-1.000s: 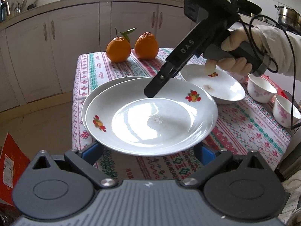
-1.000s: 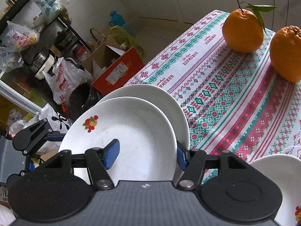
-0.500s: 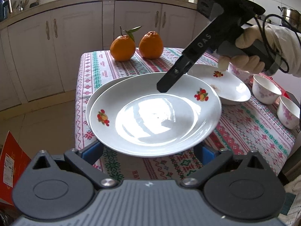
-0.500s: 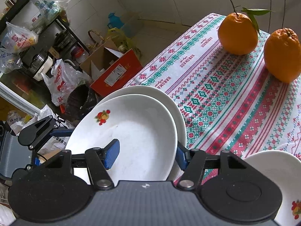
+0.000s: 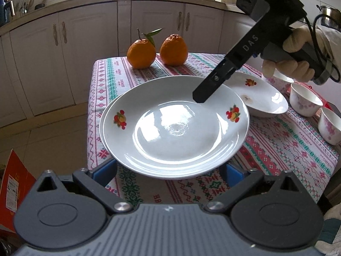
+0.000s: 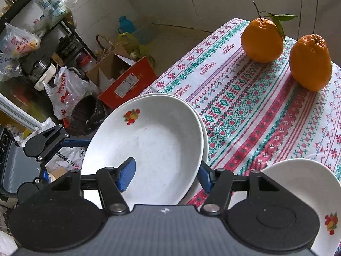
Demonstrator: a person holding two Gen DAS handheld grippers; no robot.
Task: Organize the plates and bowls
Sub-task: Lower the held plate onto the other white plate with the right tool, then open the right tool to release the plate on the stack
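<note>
A white top plate (image 5: 174, 128) with fruit decals sits over a second plate (image 5: 101, 134), of which only a thin rim shows at the left. My right gripper (image 6: 166, 175) is shut on the top plate's (image 6: 149, 145) rim, one pad inside the dish and the other under the edge. From the left wrist view its upper finger (image 5: 202, 96) lies on the far right rim. My left gripper (image 5: 168, 170) is open, with its pads spread wide beneath the plate's near edge. I cannot tell whether the two plates touch.
A third plate (image 5: 260, 98) and several flowered bowls (image 5: 304, 102) stand at the right of the patterned tablecloth (image 5: 277, 149). Two oranges (image 5: 141, 53) sit at the far end. Beyond the table's left edge are a red box (image 6: 127, 81) and bags on the floor.
The right gripper has brought the top plate from an offset spot to lie almost squarely over the lower plate. The left gripper has kept its place, still open.
</note>
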